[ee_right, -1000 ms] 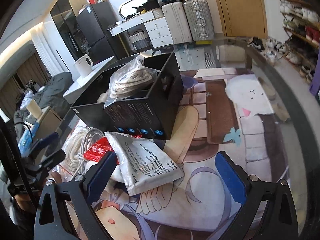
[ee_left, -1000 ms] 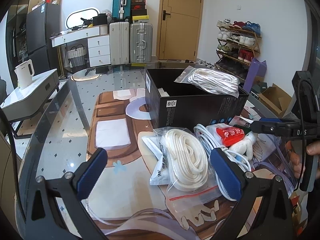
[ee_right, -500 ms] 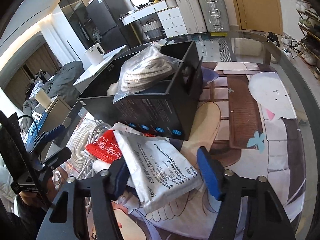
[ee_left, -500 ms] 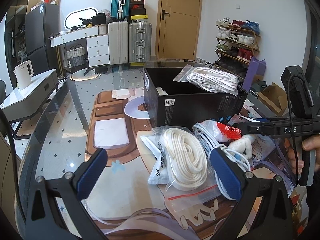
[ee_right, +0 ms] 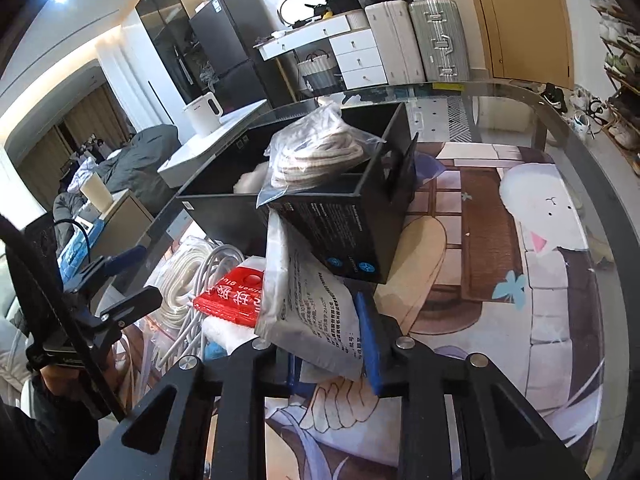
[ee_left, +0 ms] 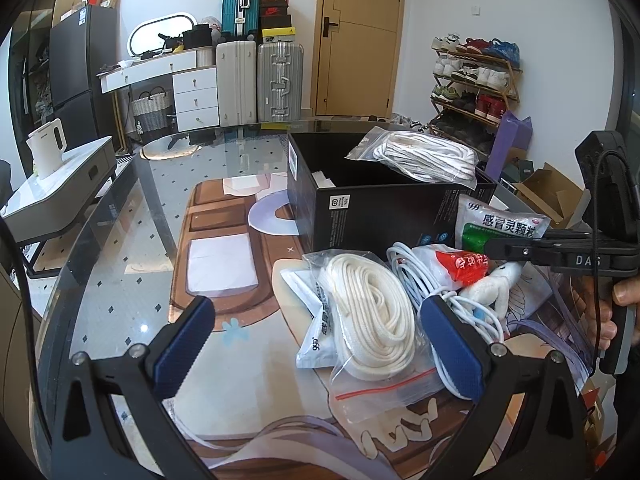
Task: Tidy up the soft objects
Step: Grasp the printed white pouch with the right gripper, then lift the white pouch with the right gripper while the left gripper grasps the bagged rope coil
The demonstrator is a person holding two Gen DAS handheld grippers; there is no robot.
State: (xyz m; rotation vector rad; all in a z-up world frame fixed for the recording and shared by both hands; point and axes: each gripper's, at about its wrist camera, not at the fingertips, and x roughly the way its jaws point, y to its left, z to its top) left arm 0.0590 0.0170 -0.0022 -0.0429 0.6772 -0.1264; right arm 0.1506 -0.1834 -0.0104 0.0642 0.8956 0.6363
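Centrally, crinkled white medicine sachet (ee_right: 316, 312) pinched by right gripper (ee_right: 328, 354), raised near matte black box (ee_left: 384, 216); left gripper (ee_left: 320, 344) spread wide, level, near bagged rope coil (ee_left: 370, 312).

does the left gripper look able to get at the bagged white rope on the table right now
Probably yes. The left gripper is open, and the bagged white rope lies just ahead between its fingers with nothing on top. The white cable crowds its right side and might get caught.

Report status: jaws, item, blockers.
Right gripper shut on white packet, lifted. Left gripper open, empty, over bagged rope. Black box ahead, rope bag across its rim.
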